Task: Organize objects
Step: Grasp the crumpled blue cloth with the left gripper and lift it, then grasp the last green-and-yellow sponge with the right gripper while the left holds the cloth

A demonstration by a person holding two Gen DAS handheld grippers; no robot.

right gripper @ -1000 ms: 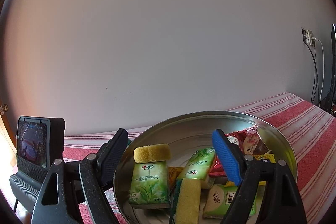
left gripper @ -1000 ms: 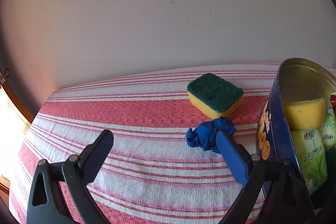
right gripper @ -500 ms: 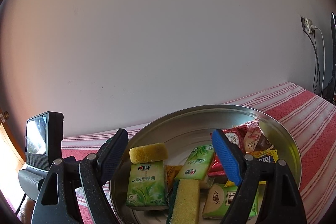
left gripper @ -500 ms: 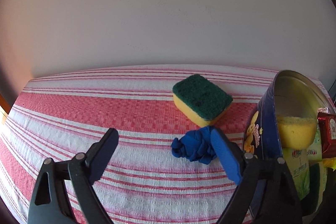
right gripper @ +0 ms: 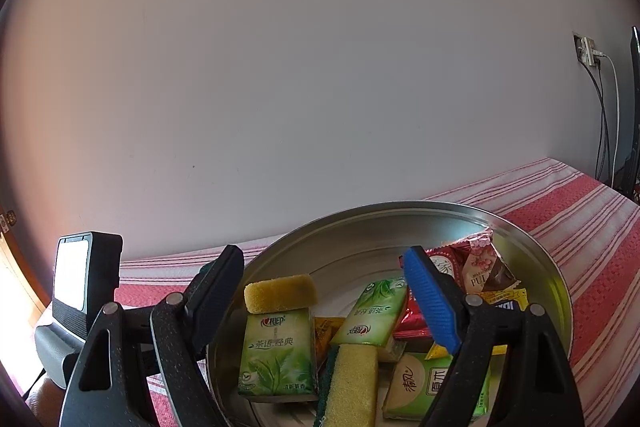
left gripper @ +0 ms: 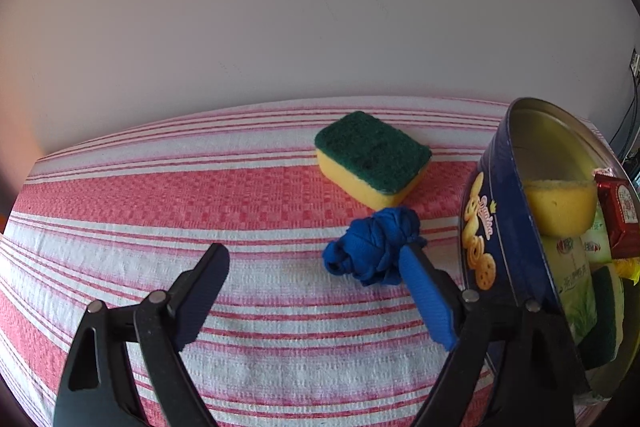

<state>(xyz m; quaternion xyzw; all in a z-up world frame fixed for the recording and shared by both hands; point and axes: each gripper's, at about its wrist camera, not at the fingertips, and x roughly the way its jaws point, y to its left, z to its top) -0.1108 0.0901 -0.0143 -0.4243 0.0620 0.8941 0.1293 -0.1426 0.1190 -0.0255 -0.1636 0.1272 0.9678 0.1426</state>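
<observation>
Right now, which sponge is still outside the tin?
The sponge lying green side up on the striped cloth, behind the blue rag. The other sponges sit inside the cookie tin.

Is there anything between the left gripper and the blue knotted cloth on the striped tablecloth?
Nothing visible blocks it. The left gripper is open, and the blue knotted cloth lies just past its right fingertip. The sponge sits behind the cloth, and the cookie tin beside it.
</observation>
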